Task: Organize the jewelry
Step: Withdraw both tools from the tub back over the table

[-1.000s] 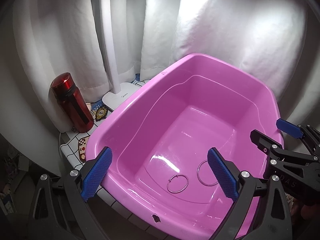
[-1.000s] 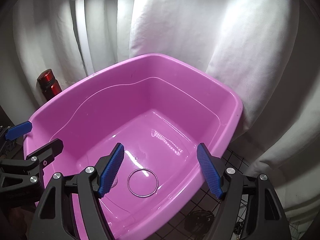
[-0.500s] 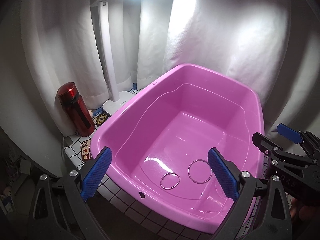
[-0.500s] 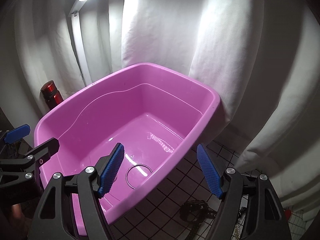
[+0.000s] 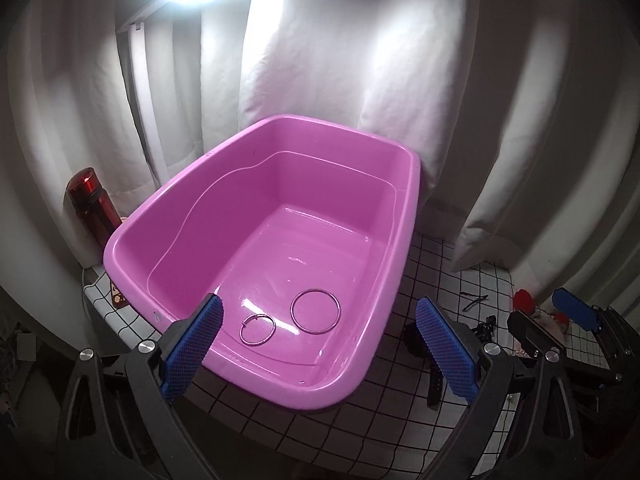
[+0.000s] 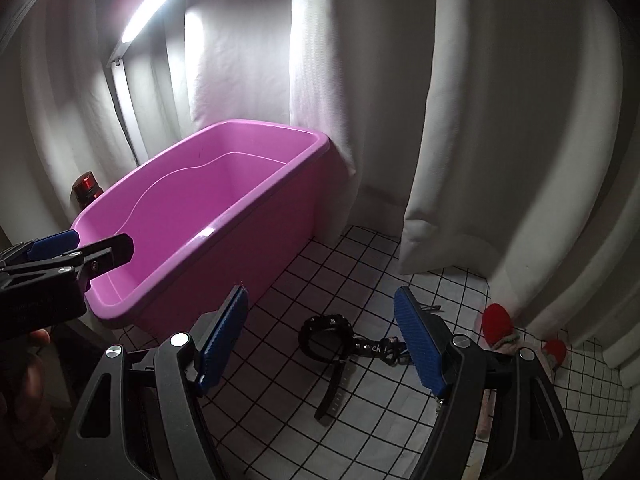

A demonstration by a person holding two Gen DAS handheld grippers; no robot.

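A pink plastic tub (image 5: 404,216) stands on the checked cloth; it also shows in the right wrist view (image 6: 296,184). Two metal rings lie on its floor, a larger ring (image 5: 315,311) and a smaller ring (image 5: 258,329). My left gripper (image 5: 320,354) is open and empty, above the tub's near rim. My right gripper (image 6: 322,338) is open and empty, above a black watch (image 6: 326,338) that lies on the cloth right of the tub. The right gripper (image 5: 556,320) also shows at the right edge of the left wrist view.
A red bottle (image 5: 90,208) stands left of the tub. A white lamp post (image 6: 124,104) rises behind it. Red and pink items (image 6: 498,330) and a dark clip (image 5: 474,300) lie on the cloth at right. White curtains hang behind.
Both grippers have pulled back and swung right. The right wrist view has left the tub's inside and now looks at the cloth with the black watch. Both stay open.
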